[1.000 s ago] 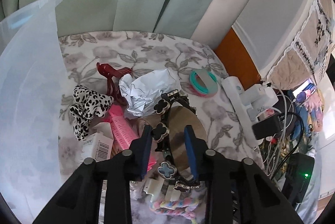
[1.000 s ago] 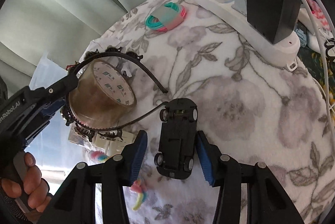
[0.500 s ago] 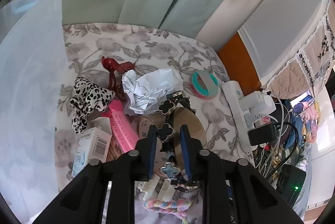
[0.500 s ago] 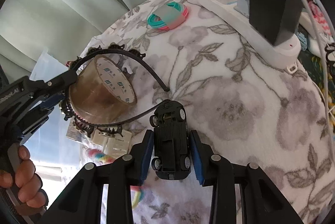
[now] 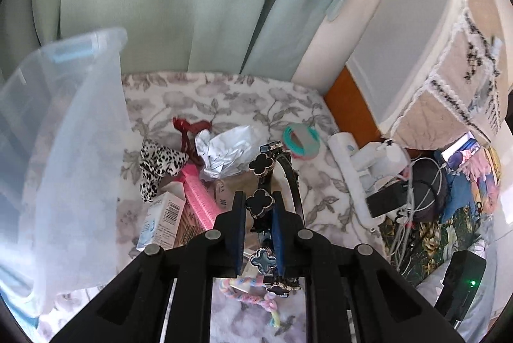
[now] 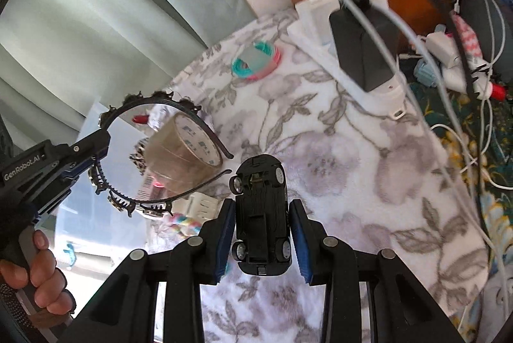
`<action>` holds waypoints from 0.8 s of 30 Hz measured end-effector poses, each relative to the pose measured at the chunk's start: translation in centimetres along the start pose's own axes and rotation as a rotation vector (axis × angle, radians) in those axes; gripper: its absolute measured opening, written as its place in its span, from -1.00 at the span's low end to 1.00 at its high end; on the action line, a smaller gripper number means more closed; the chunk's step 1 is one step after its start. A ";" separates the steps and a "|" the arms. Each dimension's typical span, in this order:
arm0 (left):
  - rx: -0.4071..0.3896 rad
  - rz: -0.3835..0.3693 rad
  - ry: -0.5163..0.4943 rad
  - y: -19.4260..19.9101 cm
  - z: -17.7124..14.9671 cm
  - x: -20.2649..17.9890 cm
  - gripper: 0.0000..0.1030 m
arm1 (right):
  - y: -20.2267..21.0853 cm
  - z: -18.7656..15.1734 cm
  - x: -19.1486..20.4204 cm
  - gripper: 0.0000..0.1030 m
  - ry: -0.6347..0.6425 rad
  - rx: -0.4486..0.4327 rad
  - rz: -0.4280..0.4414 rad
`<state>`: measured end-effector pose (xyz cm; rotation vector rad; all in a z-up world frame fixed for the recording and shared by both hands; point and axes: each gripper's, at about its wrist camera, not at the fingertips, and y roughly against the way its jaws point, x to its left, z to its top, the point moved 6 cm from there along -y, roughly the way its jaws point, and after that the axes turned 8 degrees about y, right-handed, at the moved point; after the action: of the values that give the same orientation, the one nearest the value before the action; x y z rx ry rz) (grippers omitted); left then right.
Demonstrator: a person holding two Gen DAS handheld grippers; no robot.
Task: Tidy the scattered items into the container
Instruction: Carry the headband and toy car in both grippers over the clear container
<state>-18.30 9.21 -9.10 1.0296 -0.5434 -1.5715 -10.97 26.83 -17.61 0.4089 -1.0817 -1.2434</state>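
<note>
A home, probably a bedroom. A floral blanket (image 5: 224, 99) covers what may be a bed, though its edges are hidden. Pale green curtains (image 5: 179, 0) hang behind it. A power strip (image 6: 323, 32) with chargers and cables (image 6: 481, 105) lies alongside, by a lace-trimmed quilted cover (image 5: 449, 86) and scattered hair accessories.

frosted plastic bin (image 5: 73, 131), fuzzy floral cloth (image 6: 336, 150), crumpled paper (image 5: 224, 150), glossy tape roll (image 6: 182, 150), matt black plastic car (image 6: 261, 211).
</note>
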 end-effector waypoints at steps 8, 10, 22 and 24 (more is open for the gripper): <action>-0.111 -0.008 -0.034 5.7 0.0 -1.3 -0.71 | 4.5 0.5 1.1 -0.28 0.023 -0.088 0.034; -0.148 -0.005 -0.034 7.4 0.2 -1.2 -0.71 | 5.9 0.7 1.6 -0.28 0.032 -0.112 0.050; -0.400 0.067 0.095 17.8 2.4 6.4 -0.71 | 11.5 2.4 9.8 -0.28 0.208 -0.215 0.153; -0.443 0.096 0.125 19.3 2.6 8.4 -0.71 | 11.8 2.7 12.1 -0.28 0.252 -0.219 0.169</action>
<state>-9.95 -4.45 4.88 0.7441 -0.1432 -1.4446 -7.39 20.66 -2.06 0.2905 -0.7412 -1.1125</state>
